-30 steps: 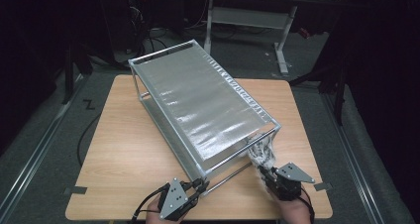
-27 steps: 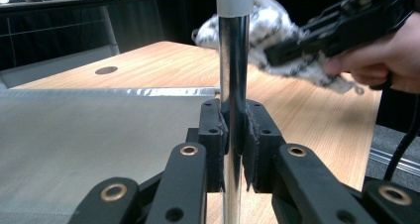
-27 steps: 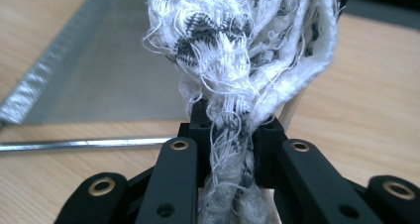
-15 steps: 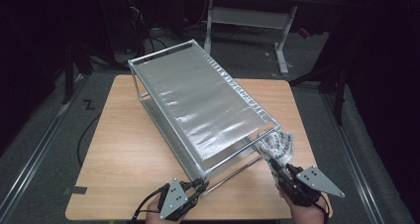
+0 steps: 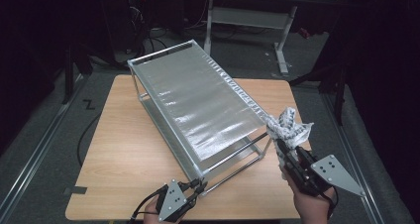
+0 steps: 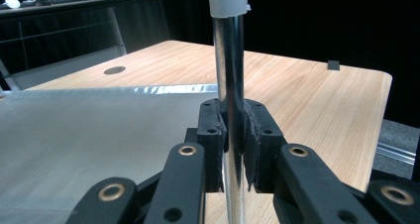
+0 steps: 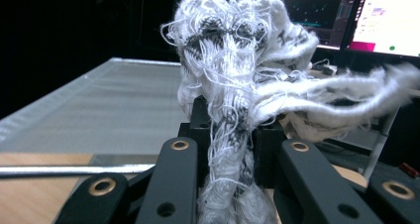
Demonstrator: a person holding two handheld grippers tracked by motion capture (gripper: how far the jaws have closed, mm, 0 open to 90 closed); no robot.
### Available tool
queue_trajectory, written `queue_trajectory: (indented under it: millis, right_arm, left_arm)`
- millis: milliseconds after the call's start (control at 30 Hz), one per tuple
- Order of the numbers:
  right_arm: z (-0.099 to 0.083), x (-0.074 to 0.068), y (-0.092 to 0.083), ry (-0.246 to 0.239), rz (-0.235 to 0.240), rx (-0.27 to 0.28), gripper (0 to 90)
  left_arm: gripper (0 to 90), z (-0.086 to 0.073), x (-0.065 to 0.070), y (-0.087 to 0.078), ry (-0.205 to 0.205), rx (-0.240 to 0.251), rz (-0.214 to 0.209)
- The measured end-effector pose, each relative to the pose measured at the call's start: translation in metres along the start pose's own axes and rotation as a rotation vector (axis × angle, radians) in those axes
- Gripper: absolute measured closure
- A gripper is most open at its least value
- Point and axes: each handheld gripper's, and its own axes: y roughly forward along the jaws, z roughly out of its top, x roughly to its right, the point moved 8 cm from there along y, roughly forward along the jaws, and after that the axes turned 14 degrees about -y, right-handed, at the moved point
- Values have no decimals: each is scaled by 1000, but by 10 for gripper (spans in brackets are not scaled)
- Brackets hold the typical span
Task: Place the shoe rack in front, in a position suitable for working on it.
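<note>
The cloth (image 5: 289,130), a frayed white and dark-patterned rag with loose threads trailing off its edges, is being held up in the air just off the near right corner of the metal rack (image 5: 198,110), above the table's right edge. The right gripper (image 5: 283,149) is pinching it from below: in the right gripper view the jaws are standing nearly closed on a twisted bundle of the cloth (image 7: 233,100), which is fanning out above them and drooping to the right.

The left gripper (image 5: 199,185) is sitting at the near edge of the table (image 5: 124,154), its jaws clamped on one chrome leg (image 6: 230,85) of the rack, with the tube filling the narrow gap between the pads. That leg is ending in a white plastic cap (image 6: 227,0). The rack is lying on its side across the light wooden tabletop, its broad silvery mesh shelf facing up and to the left.

Further out, a grey desk frame (image 5: 247,16) is standing behind the table, and a small piece of tape (image 5: 75,190) is lying at the table's near left edge. In the right gripper view lit screens (image 7: 391,30) are glowing in the background; their writing is too blurred to read.
</note>
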Motion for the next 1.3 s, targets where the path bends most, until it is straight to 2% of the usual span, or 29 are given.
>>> queue_trajectory:
  millis: [67, 167, 233, 300, 333, 400, 500, 533, 633, 700, 767, 833, 867, 933, 1033, 1067, 1100, 1133, 1200, 1267, 1300]
  right_arm:
    - [-4, 0, 2, 18, 6, 0, 770]
    - [-11, -2, 5, 12, 22, -14, 770]
    - [-17, -4, 9, -4, 33, -39, 768]
    - [-26, -5, 14, -17, 39, -70, 767]
    - [-37, -6, 20, -12, 55, -106, 766]
    - [-42, -7, 22, -10, 60, -118, 766]
    - [-54, -11, 28, 3, 89, -160, 766]
    - [-56, -13, 28, 2, 95, -164, 766]
    - [-55, -15, 28, 1, 103, -164, 766]
    - [-52, -19, 28, 8, 122, -158, 766]
    - [-51, -25, 27, 2, 140, -155, 766]
    - [-48, -33, 26, -4, 165, -151, 766]
    - [-45, -43, 26, -11, 194, -143, 766]
    - [-44, -45, 26, -11, 203, -139, 766]
    - [-39, -62, 24, -29, 249, -123, 766]
    - [-35, -74, 22, -45, 278, -115, 766]
    - [-35, -74, 22, -45, 278, -115, 766]
    - [-31, -85, 21, -62, 310, -105, 766]
    - [-29, -90, 20, -64, 325, -104, 766]
    - [-22, -111, 16, -80, 382, -85, 766]
    - [-22, -111, 16, -80, 382, -85, 766]
  left_arm:
    - [748, -2, 0, -1, 10, -19, 12]
    - [629, -10, -4, -6, 29, -23, 55]
    - [589, -17, -8, -7, 8, -21, 66]
    - [567, -24, -10, -5, -24, -20, 59]
    - [567, -27, -10, -3, -31, -24, 54]
    - [565, -31, -10, 0, -28, -37, 45]
    - [584, -37, -10, 4, -53, -51, 26]
    - [634, -39, -10, 5, -63, -56, 17]
    - [648, -39, -10, 6, -60, -51, 21]
    - [708, -39, -9, 7, -52, -50, 14]
    - [766, -40, -7, 7, -37, -54, 14]
    - [793, -40, -6, 7, -44, -63, 17]
    - [800, -40, -6, 7, -57, -67, 9]
    - [800, -40, -6, 7, -54, -67, 7]
    - [799, -40, -6, 7, -42, -67, 12]
    - [798, -40, -6, 7, -41, -67, 12]
    - [798, -40, -6, 7, -40, -67, 13]
    - [798, -40, -7, 7, -39, -66, 13]
    - [798, -40, -7, 7, -39, -67, 14]
    - [798, -40, -6, 7, -37, -66, 14]
    - [798, -40, -6, 7, -37, -66, 14]
